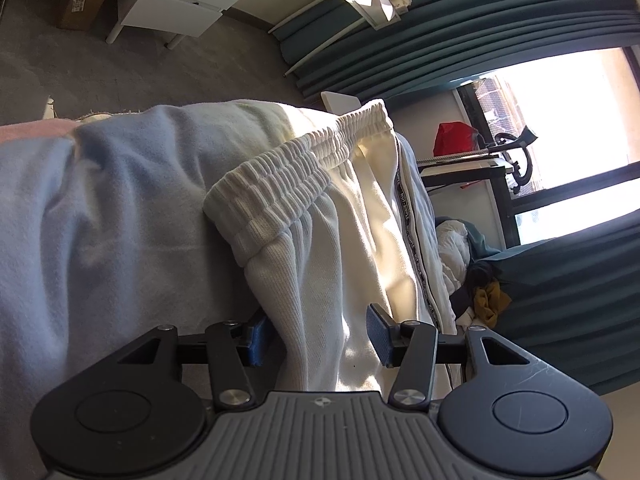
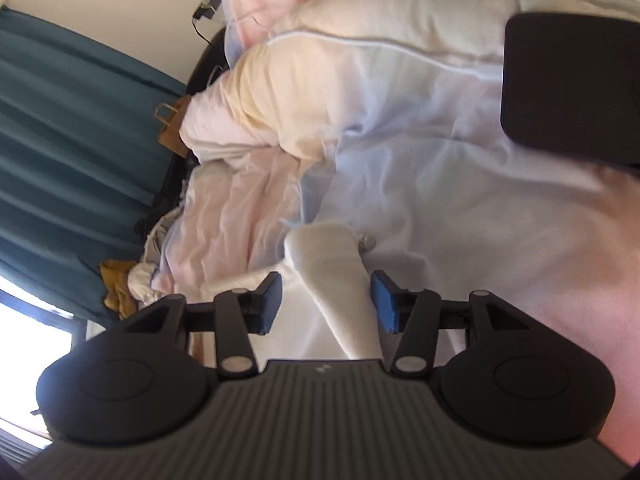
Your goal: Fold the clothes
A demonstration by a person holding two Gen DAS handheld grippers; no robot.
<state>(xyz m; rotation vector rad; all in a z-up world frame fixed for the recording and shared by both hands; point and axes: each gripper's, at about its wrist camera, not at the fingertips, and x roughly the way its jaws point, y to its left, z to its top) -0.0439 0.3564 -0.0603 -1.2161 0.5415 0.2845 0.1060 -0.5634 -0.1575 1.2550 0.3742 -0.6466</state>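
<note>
Cream-white sweatpants (image 1: 320, 216) lie on a pale blue blanket (image 1: 112, 208), their ribbed elastic waistband (image 1: 288, 168) bunched toward the left and a dark lettered stripe down one side. My left gripper (image 1: 320, 334) stands open with a fold of the pants lying loosely between its blue pads (image 1: 380, 336). In the right wrist view, a raised ridge of the same white cloth (image 2: 340, 292) runs between the pads of my right gripper (image 2: 326, 304). That gripper is open too, with a gap on each side of the ridge.
Rumpled pink and white bedding (image 2: 360, 100) fills the bed beyond the pants, and a black object (image 2: 568, 88) sits at upper right. Teal curtains (image 1: 500, 20), a bright window, a white cabinet (image 1: 180, 4) and a pile of clothes (image 1: 480, 292) surround the bed.
</note>
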